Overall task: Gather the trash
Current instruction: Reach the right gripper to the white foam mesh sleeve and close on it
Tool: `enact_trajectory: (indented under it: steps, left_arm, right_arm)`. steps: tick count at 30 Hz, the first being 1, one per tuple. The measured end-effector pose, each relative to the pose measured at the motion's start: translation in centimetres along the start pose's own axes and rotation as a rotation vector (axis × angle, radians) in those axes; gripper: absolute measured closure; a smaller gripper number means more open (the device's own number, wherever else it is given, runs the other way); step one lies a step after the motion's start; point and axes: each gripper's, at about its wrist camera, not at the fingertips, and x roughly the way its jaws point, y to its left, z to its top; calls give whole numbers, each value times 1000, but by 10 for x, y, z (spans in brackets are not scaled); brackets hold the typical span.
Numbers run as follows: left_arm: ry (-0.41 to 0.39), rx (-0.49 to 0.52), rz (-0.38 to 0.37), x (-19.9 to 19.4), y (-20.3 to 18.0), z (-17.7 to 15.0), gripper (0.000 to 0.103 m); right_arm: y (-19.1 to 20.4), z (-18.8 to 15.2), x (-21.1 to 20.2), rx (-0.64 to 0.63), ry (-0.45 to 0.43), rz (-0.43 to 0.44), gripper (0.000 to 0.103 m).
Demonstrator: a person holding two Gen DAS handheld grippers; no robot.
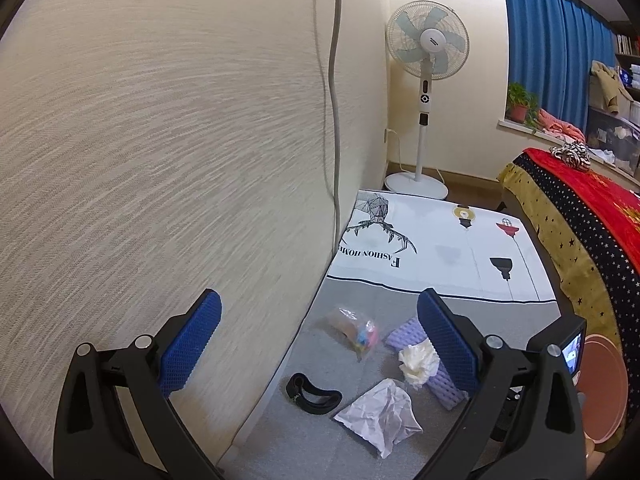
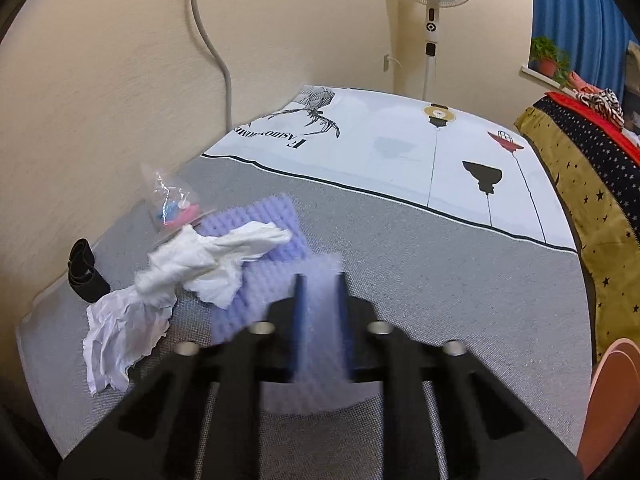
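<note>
Trash lies on the grey carpet (image 2: 420, 264) by the wall. My right gripper (image 2: 320, 280) is shut on the near edge of a purple ribbed foam sheet (image 2: 276, 220), which sits pinched between its blue pads. A white tissue (image 2: 224, 256) is draped over the foam. Left of it lie a crumpled white paper (image 2: 120, 336), a clear plastic bag with pink and blue bits (image 2: 172, 204) and a black strap (image 2: 84, 272). My left gripper (image 1: 320, 344) hangs open above the same heap: foam (image 1: 404, 334), tissue (image 1: 418, 362), paper (image 1: 384, 412), bag (image 1: 356, 330), strap (image 1: 312, 394).
A cream wall (image 1: 160, 160) runs close along the left. A white printed mat (image 1: 440, 256) lies beyond the carpet, with a standing fan (image 1: 426, 80) behind it. A bed with a starred cover (image 1: 580, 232) borders the right, and a pink round tub (image 1: 604, 388) stands beside it.
</note>
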Motion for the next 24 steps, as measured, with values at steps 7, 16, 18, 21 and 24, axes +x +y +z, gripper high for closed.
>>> enact_trajectory:
  steps: [7, 16, 18, 21, 24]
  left_arm:
    - [2, -2, 6, 1, 2, 0, 8]
    - [2, -7, 1, 2, 1, -1, 8]
    - [0, -3, 0, 1, 0, -1, 8]
    - [-2, 8, 1, 2, -1, -2, 8]
    - [1, 4, 0, 2, 0, -2, 8]
  right_arm:
    - [-6, 6, -11, 11, -46, -23, 103]
    - [-13, 12, -19, 41, -45, -35, 90]
    - [-11, 7, -15, 43, -25, -36, 56]
    - [-7, 3, -10, 30, -15, -26, 53]
    - [-4, 1, -4, 28, -3, -27, 51]
